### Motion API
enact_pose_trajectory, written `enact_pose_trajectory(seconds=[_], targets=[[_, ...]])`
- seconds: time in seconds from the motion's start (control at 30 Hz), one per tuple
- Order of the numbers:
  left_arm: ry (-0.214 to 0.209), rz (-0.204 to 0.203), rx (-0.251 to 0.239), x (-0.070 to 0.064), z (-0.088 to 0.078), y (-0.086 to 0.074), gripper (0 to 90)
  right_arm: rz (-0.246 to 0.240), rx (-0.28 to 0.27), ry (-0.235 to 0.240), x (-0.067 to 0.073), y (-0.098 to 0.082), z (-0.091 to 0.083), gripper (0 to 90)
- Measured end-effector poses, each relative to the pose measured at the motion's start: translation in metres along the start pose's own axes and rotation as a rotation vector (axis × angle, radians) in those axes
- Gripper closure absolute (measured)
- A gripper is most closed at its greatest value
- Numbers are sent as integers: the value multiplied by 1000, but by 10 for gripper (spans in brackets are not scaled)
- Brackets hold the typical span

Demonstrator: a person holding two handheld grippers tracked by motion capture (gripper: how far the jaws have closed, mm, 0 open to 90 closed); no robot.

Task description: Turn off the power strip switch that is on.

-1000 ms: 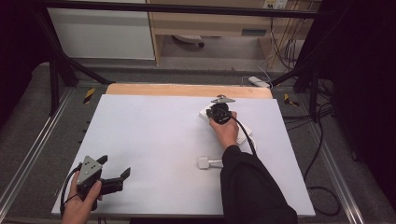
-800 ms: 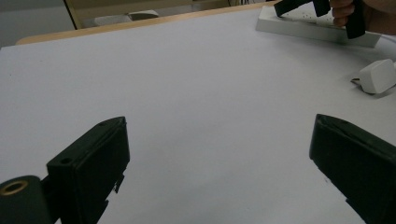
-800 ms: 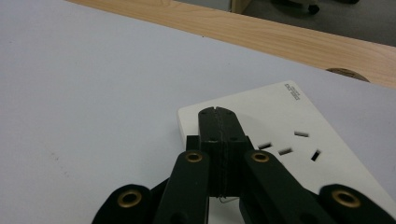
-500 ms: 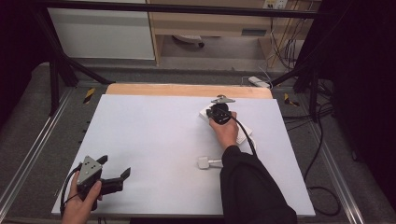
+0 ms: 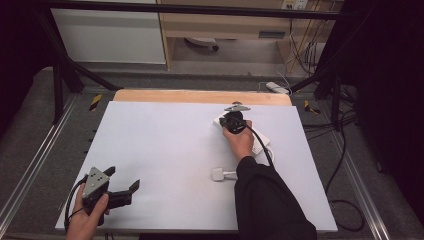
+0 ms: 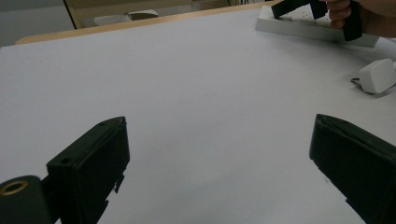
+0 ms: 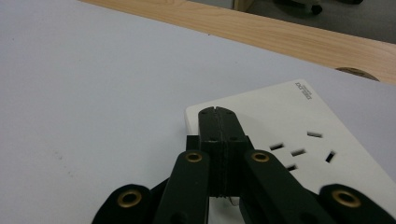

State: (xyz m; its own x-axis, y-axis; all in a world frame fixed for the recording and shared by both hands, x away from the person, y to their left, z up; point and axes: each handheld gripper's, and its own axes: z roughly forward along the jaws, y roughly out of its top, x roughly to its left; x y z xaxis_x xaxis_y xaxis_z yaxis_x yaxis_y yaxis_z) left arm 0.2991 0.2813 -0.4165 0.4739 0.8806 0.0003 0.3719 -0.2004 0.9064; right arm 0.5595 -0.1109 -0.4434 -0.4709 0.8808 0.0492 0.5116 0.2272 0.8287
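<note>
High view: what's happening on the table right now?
A person works with a gripper in each hand at a white table. The right gripper, jaws shut together, rests its tips on the end of a white power strip near the far edge, beside the sockets. A white plug adapter lies loose on the table, nearer the person. The left gripper sits at the near left with jaws open, holding nothing.

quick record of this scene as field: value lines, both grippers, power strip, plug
surface: white table top
power strip: white power strip near the far right of the table
right gripper: right gripper shut, jaw tips over the strip's near end
left gripper: left gripper open, nothing between the jaws, at the near left
plug: white plug lying loose, apart from the strip
</note>
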Motion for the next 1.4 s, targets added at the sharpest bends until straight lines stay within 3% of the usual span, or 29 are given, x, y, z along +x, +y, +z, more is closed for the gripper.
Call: enact_pose_trajectory(seconds=[0.83, 1.4], targets=[[1, -1, -2, 0, 0, 0, 48, 4, 2, -5, -1, 1, -1, 900], [2, -4, -5, 0, 0, 0, 48, 7, -29, -14, -1, 8, -15, 891]])
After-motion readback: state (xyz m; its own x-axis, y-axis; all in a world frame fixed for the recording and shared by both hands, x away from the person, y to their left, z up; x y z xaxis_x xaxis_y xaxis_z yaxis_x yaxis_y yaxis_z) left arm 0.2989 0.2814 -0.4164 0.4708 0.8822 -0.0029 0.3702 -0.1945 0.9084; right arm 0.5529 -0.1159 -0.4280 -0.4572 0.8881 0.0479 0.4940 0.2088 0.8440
